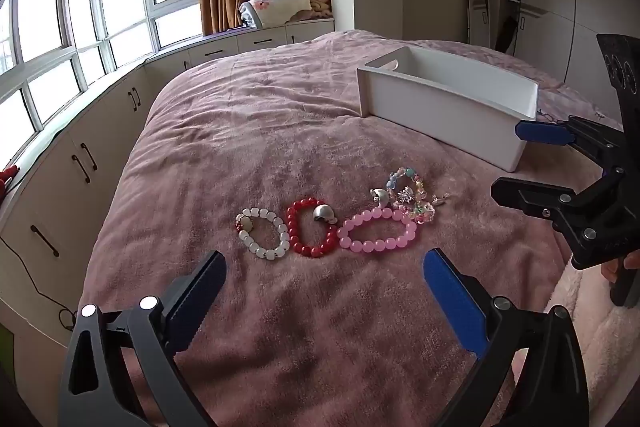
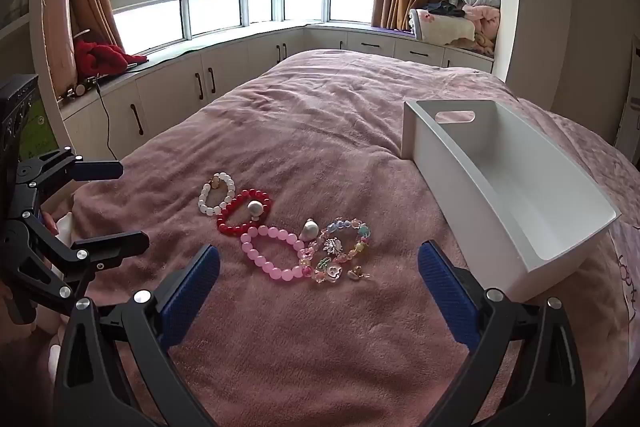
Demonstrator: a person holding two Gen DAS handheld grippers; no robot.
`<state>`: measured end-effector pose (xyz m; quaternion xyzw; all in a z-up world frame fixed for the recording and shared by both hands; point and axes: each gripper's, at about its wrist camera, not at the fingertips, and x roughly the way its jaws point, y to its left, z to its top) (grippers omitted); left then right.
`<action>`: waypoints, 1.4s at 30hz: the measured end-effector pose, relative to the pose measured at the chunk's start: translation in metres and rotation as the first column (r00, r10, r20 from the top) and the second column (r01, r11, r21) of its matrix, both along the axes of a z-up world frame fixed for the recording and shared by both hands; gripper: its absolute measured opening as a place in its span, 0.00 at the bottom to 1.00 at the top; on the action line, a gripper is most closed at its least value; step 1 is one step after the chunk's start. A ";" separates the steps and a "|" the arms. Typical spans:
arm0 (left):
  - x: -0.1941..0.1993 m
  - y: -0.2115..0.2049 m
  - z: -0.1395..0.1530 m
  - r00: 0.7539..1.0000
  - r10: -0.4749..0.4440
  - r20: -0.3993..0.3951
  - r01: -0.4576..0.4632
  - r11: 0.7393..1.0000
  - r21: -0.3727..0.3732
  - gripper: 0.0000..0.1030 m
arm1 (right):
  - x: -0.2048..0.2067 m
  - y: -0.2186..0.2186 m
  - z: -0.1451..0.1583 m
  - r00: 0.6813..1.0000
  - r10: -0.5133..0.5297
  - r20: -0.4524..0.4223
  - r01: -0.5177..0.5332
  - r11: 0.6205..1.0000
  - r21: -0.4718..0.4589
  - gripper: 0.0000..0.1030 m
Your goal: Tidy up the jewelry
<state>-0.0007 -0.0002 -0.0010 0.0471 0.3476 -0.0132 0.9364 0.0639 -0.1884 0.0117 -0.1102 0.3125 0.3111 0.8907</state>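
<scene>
Four bead bracelets lie in a row on the pink blanket: white (image 1: 260, 251) (image 2: 210, 209), red (image 1: 308, 249) (image 2: 228, 225), pink (image 1: 376, 247) (image 2: 276, 273) and a multicoloured one (image 1: 412, 195) (image 2: 344, 247). Two silver shell-shaped pieces (image 1: 324, 214) (image 2: 309, 229) and small earrings (image 1: 440, 199) (image 2: 358, 273) lie among them. My left gripper (image 1: 324, 259) (image 2: 132, 205) hovers open just short of the red bracelet. My right gripper (image 2: 320, 251) (image 1: 516, 163) hovers open near the pink and multicoloured bracelets. Neither holds anything.
An empty white box (image 1: 448, 107) (image 2: 480, 187) with a handle slot stands on the bed to the right, behind the jewelry. Low cabinets (image 2: 208, 83) under windows curve round the bed's left and far sides. Folded bedding (image 1: 296, 3) is piled on the window seat.
</scene>
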 end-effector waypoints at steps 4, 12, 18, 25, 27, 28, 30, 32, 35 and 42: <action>0.003 0.001 -0.001 1.000 -0.013 -0.019 0.013 1.000 -0.014 0.97 | -0.001 0.001 0.000 1.000 0.002 0.001 -0.002 1.000 0.002 0.95; 0.006 0.010 -0.002 1.000 0.007 -0.012 -0.008 1.000 -0.029 0.97 | -0.002 0.000 -0.001 1.000 0.003 0.004 -0.003 1.000 0.008 0.95; 0.003 0.010 0.003 0.999 0.032 0.014 -0.032 0.999 -0.035 0.97 | -0.002 -0.001 0.003 1.000 0.001 0.020 -0.001 1.000 0.020 0.95; 0.001 0.009 0.006 0.999 0.031 0.029 -0.030 0.998 -0.047 0.97 | -0.005 -0.008 0.010 0.999 -0.008 0.048 0.006 0.998 0.055 0.95; 0.001 0.009 0.006 0.999 0.033 0.030 -0.032 0.998 -0.045 0.97 | -0.005 -0.007 0.010 0.999 -0.008 0.047 0.006 0.999 0.054 0.95; 0.001 0.009 0.006 0.999 0.035 0.029 -0.034 0.998 -0.044 0.97 | -0.005 -0.006 0.010 0.999 -0.008 0.046 0.005 0.999 0.052 0.95; 0.001 0.010 0.006 0.999 0.038 0.029 -0.037 0.998 -0.044 0.97 | -0.004 -0.005 0.009 0.999 -0.005 0.045 0.003 0.999 0.048 0.95; 0.001 0.010 0.006 0.999 0.040 0.031 -0.039 0.998 -0.045 0.97 | -0.004 -0.004 0.008 0.999 -0.004 0.044 0.002 0.999 0.044 0.95; 0.001 0.010 0.007 0.999 0.039 0.031 -0.038 0.998 -0.044 0.97 | -0.005 -0.003 0.008 0.999 -0.001 0.044 0.000 0.999 0.039 0.95; 0.002 0.012 0.006 0.999 0.042 0.032 -0.040 0.998 -0.046 0.97 | -0.005 -0.001 0.006 0.999 0.001 0.040 -0.003 0.999 0.034 0.95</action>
